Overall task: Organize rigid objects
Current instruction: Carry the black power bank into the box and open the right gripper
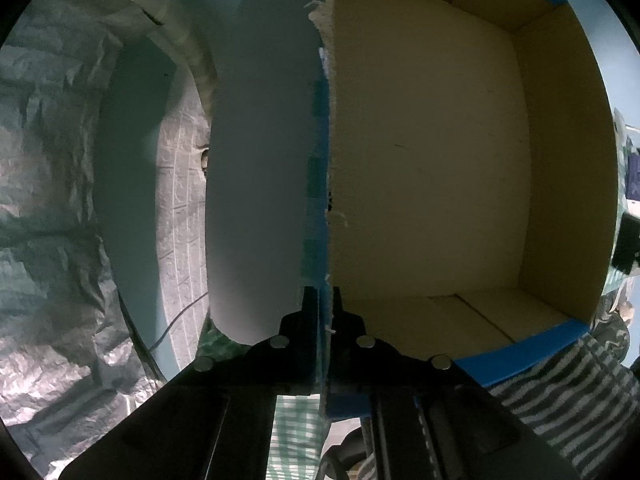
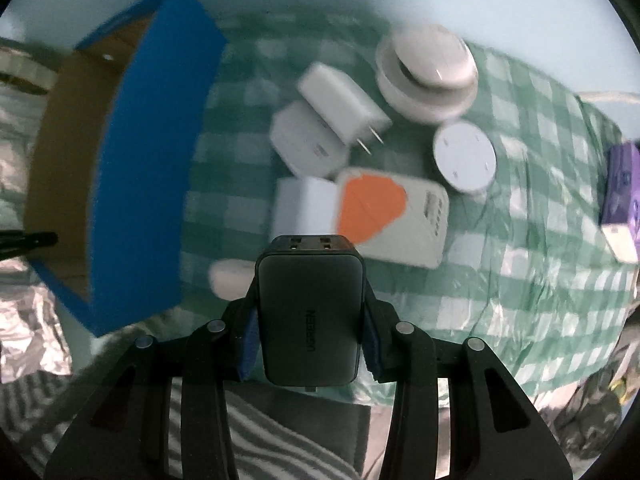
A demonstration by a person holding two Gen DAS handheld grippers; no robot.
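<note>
Your right tool (image 2: 310,322) was clamped on the dark grey rectangular charger block (image 2: 310,320), held above the desk's near edge. Its long axis ran along the fingers, and its socket end pointed forward toward the white adapters (image 2: 320,128) lying mid-desk on the green checked cloth (image 2: 540,208). Your left tool (image 1: 326,308) was closed on the torn side wall of the blue cardboard box (image 2: 156,152), which stood at the desk's left edge. The box's brown interior (image 1: 432,160) held nothing visible. A white round lidded container (image 2: 428,72) sat toward the far edge.
</note>
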